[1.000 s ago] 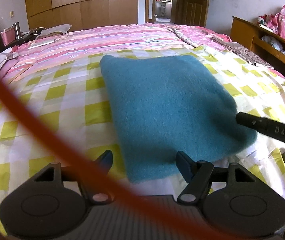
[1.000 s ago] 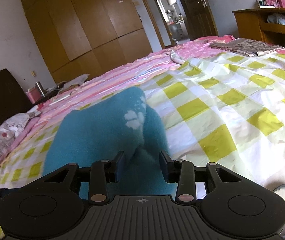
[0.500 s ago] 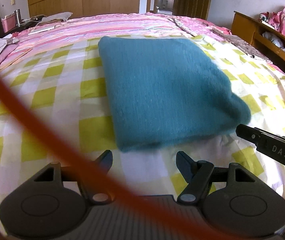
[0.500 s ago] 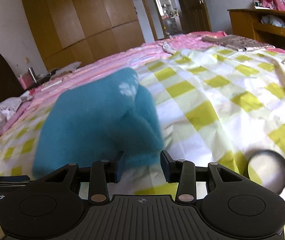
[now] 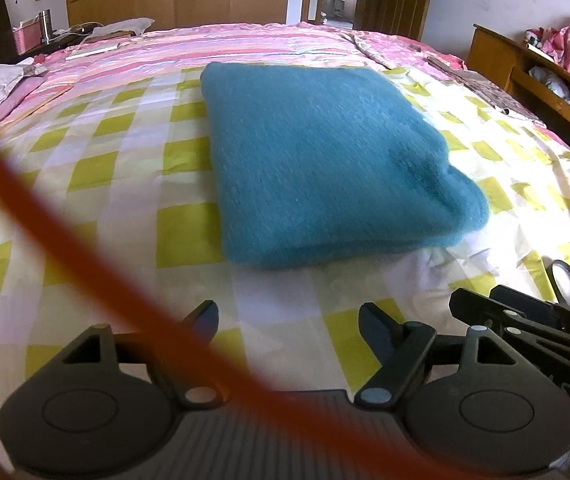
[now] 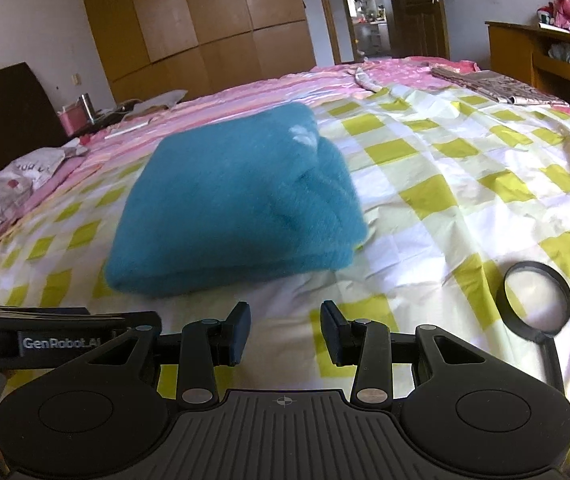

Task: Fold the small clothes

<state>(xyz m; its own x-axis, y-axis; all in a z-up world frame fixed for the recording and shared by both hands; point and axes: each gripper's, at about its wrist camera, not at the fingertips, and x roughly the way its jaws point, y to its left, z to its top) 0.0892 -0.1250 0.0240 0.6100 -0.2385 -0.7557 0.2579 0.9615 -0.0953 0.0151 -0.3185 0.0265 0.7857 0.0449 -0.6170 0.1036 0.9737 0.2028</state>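
Note:
A teal fleece garment point(image 5: 325, 160) lies folded into a thick rectangle on the yellow-checked bedsheet point(image 5: 125, 184). It also shows in the right wrist view point(image 6: 237, 208), with a small white paw print near its far edge. My left gripper point(image 5: 288, 320) is open and empty, a short way in front of the garment's near edge. My right gripper point(image 6: 285, 328) is open and empty, just in front of the garment's near right corner. The right gripper's side shows in the left wrist view point(image 5: 525, 320).
A black ring-shaped lens point(image 6: 537, 300) lies on the sheet to the right. A blurred orange cable point(image 5: 65, 248) crosses the left wrist view. A pink striped quilt point(image 5: 213, 48) covers the far bed. A wooden shelf point(image 5: 533, 80) stands at the right.
Both grippers have drawn back from the garment. The right gripper, whose fingers were at the fabric, now stands clear of it. The garment lies still.

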